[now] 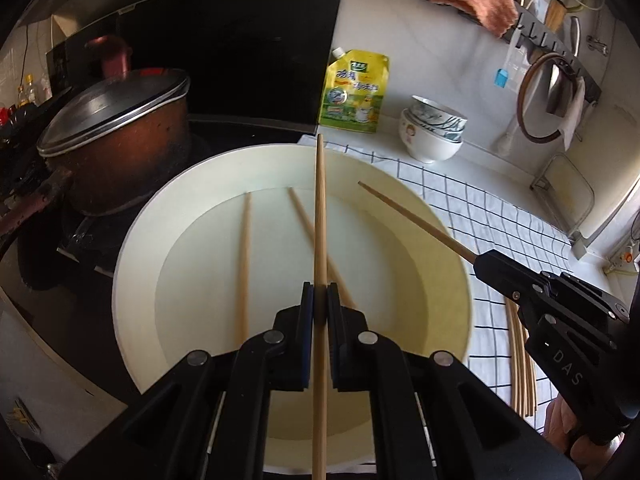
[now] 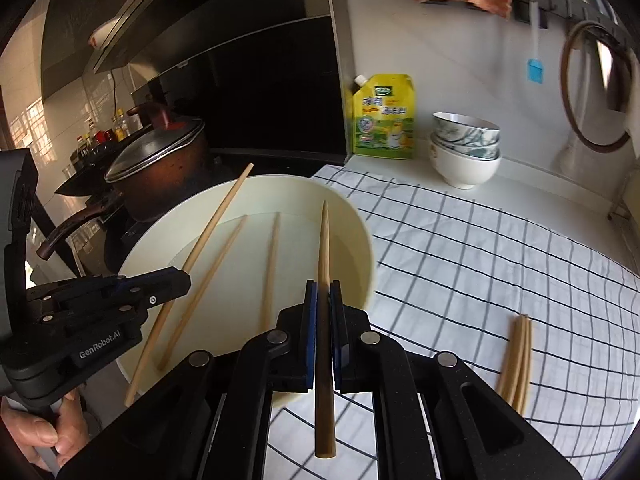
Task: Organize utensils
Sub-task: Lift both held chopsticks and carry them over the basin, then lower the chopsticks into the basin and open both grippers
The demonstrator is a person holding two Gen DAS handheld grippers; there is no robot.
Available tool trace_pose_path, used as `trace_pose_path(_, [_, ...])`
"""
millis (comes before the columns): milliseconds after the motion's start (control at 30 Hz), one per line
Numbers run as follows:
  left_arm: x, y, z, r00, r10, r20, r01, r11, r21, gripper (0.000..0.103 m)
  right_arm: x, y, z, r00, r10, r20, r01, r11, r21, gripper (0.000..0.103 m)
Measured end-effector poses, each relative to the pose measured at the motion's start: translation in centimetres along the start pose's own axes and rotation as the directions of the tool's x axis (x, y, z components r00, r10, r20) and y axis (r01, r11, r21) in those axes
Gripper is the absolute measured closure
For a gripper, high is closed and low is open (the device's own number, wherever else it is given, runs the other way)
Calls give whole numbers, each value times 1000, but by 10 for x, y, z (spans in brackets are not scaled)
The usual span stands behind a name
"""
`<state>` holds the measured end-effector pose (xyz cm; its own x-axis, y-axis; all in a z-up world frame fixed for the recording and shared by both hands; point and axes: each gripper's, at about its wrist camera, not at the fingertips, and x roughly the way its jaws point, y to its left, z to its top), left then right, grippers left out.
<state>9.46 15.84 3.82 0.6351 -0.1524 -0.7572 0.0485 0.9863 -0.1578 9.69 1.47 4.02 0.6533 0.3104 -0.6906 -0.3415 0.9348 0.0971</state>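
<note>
Chopsticks (image 1: 243, 256) lie in basin (image 1: 132, 248) beside pot (image 1: 116, 140).

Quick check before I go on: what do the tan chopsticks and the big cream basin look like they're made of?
Tan chopsticks: probably bamboo or wood, matte, unlacquered; even pale brown with faint lengthwise grain. Big cream basin: probably plastic, smooth with a slight sheen; thick rounded rim, uniform colour, no glaze glint. Enamel can't be ruled out.

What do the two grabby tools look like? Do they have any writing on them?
Both tools are matte black. The left tool has flat fingers lined with blue pads, jointed bars and round silver pins. From the right wrist view its side reads "GenRobot.AI". The right tool looks the same, and its side shows the letters "DAS" in the left wrist view. No cables or sleeves show.
</note>
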Motion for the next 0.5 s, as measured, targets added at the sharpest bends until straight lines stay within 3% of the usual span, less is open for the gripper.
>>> trace_pose_path(267, [33,31,3,998,16,-55,-17,999,-31,96,49,23,8,996,19,-85,-21,999,-26,97])
trace_pose_path(500, [50,41,7,997,18,-80,-23,998,-52,95,67,26,8,991,13,-137,-18,999,-32,97])
